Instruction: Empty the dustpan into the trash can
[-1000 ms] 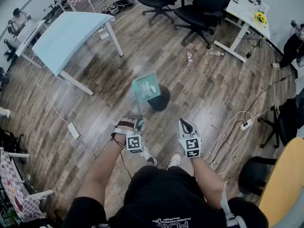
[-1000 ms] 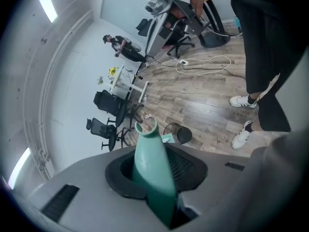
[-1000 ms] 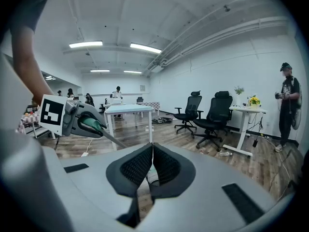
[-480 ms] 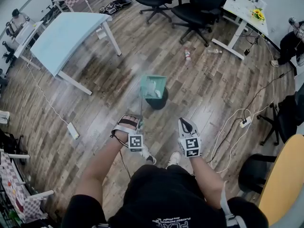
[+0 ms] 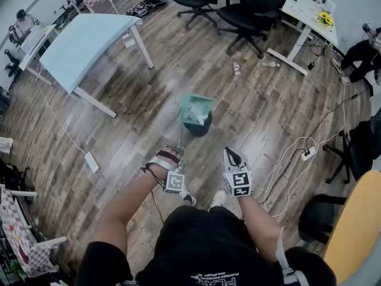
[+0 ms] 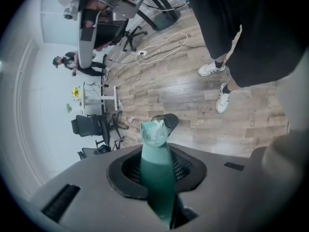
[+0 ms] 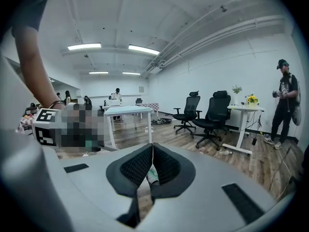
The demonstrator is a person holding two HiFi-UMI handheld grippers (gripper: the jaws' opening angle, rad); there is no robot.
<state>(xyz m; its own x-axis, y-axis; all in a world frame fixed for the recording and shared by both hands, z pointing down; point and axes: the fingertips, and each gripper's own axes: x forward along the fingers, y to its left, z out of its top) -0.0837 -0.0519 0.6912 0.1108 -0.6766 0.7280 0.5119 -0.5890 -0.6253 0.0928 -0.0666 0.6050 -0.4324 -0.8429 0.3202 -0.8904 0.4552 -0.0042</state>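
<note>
Left gripper (image 5: 169, 155) fingers clamped on teal dustpan (image 5: 196, 108) handle; pan hangs over black trash can (image 5: 200, 128). Risk: long handle twists in grip, paper wad (image 5: 201, 118) misses can, lands on floor (image 5: 119, 100). Right gripper (image 5: 233, 157) fingers pressed together, empty.

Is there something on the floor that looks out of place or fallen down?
Yes. A bottle lies on the wooden floor near the black office chairs, and a clear item lies by the white desk. Both look dropped.
</note>
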